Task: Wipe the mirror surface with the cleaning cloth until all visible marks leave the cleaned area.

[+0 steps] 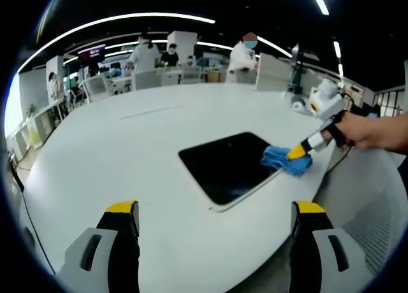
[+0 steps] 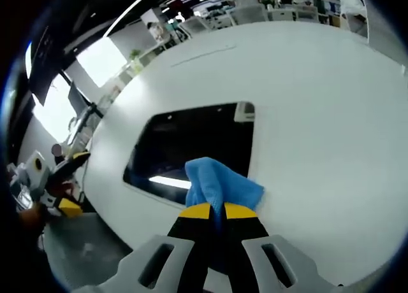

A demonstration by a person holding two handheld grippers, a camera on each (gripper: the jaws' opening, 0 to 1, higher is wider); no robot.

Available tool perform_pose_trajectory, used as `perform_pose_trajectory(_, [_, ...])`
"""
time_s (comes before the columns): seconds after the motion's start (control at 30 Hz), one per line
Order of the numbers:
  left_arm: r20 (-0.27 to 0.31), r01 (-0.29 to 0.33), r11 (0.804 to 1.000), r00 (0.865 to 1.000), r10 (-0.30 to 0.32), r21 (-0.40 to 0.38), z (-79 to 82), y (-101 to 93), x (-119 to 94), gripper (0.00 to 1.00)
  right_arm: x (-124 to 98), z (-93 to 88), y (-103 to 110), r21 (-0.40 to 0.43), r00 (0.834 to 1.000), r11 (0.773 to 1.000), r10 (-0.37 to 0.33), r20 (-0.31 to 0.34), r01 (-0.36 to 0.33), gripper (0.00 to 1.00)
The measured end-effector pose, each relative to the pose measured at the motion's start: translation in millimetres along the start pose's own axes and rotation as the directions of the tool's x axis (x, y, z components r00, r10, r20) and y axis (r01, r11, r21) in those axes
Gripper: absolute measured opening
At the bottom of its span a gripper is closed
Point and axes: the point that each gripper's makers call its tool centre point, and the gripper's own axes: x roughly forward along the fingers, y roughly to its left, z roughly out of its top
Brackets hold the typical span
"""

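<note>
Right gripper [image 2: 211, 211] clamps the cloth [image 2: 217, 185], pressed on the mirror [image 2: 191, 146] edge ahead. Left gripper [image 1: 215, 210] jaws wide, empty, short of the mirror.

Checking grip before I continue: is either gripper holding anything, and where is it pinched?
The right gripper pinches the blue cloth by its near bunched edge, at the mirror's edge. The left gripper is open, holding nothing.

Grey tool [image 1: 215, 226] jaws (yellow-capped black tips)
</note>
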Motion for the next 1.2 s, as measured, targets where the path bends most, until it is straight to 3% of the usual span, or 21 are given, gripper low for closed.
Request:
perform_pose_trajectory(0.63, [-0.007, 0.004, 1.0, 1.0, -0.004, -0.004, -1.5, 0.1, -0.1, 0.99, 4.1, 5.2, -0.4, -0.027, 1.0, 0.999, -0.024, 0.01, 0.024, 0.0])
perform_pose_trajectory(1.2, [-0.014, -0.002, 1.0, 1.0, 0.001, -0.021, -5.0, 3.0, 0.1, 0.99, 16.2, 29.8, -10.6, -0.059, 0.999, 0.997, -0.04, -0.002, 0.039, 0.0])
